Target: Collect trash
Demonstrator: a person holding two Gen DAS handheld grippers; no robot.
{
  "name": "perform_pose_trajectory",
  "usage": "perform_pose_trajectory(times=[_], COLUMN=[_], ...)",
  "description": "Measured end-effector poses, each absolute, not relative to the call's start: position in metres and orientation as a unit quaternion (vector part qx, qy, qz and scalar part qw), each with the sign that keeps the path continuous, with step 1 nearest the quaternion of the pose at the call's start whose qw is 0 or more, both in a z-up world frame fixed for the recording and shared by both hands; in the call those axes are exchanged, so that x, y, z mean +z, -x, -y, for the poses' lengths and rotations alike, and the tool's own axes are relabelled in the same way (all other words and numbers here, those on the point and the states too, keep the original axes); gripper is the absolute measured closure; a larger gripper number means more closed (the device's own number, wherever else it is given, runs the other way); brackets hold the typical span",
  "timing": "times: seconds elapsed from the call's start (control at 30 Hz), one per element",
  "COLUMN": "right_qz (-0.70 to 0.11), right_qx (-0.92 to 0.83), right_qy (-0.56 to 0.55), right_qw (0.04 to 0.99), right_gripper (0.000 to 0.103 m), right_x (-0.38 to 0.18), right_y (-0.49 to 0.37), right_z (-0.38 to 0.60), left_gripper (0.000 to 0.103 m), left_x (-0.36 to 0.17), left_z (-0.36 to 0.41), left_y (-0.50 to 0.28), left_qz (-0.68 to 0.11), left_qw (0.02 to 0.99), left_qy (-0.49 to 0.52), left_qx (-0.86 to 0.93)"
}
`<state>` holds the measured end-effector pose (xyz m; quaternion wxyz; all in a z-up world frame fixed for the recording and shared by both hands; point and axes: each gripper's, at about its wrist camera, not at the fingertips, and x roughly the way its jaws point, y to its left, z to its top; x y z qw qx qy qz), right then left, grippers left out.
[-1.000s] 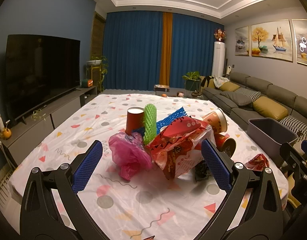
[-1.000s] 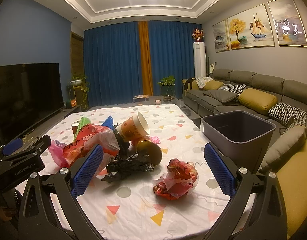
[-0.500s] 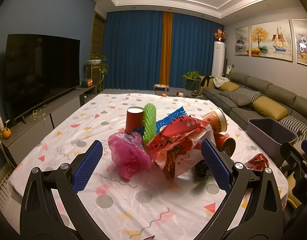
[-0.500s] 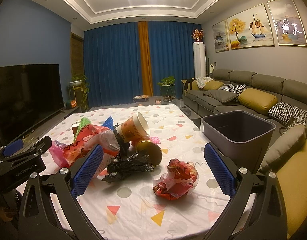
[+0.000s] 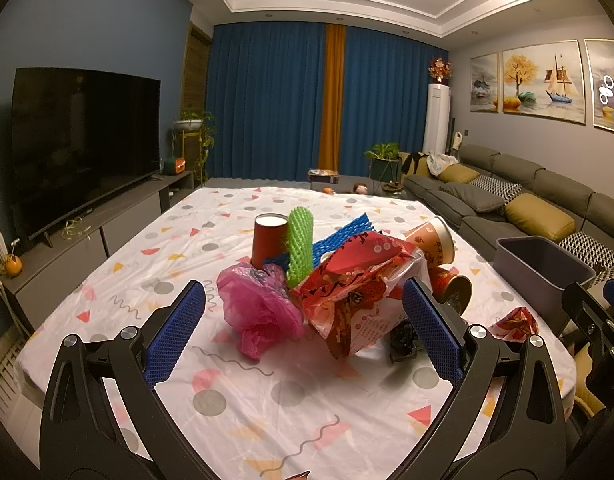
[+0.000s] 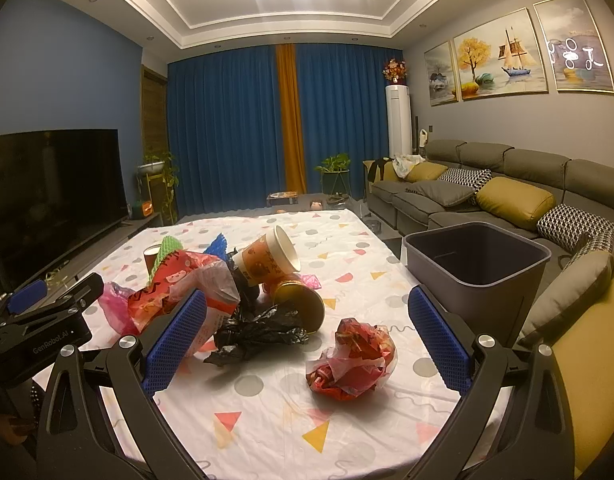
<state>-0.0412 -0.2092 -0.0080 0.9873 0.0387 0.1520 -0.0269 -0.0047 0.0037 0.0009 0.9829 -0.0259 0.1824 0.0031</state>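
A heap of trash lies mid-table: a pink plastic bag (image 5: 259,316), a red printed wrapper bag (image 5: 355,296), a green foam net (image 5: 300,246), a blue foam net (image 5: 341,236), a red cup (image 5: 269,240), an orange paper cup (image 6: 267,258), a gold-lidded can (image 6: 301,306) and a black bag (image 6: 259,332). A crumpled red wrapper (image 6: 353,362) lies apart, nearest my right gripper (image 6: 307,344), which is open and empty just short of it. My left gripper (image 5: 305,334) is open, empty, facing the pink bag. A grey bin (image 6: 477,264) stands at the table's right edge.
The table wears a white patterned cloth (image 6: 267,420). A grey sofa (image 6: 507,196) with cushions runs along the right wall behind the bin. A TV (image 5: 83,140) on a low cabinet stands to the left. The left gripper's body (image 6: 39,320) shows at the right wrist view's left edge.
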Motion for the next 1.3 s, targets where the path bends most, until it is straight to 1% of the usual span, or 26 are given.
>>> perform_pose_trajectory(times=[1.3], right_qz=[-0.150], right_qx=[-0.029], right_qy=[-0.039], right_qw=[0.987], right_gripper=[0.005], right_x=[-0.0081], right_y=[0.0412], right_z=[0.2098], left_gripper=[0.006], left_x=[-0.0004], left_z=[-0.0063], left_y=[0.0052], left_qz=[-0.183], left_qw=[0.983], left_qy=[0.028], left_qx=[0.001])
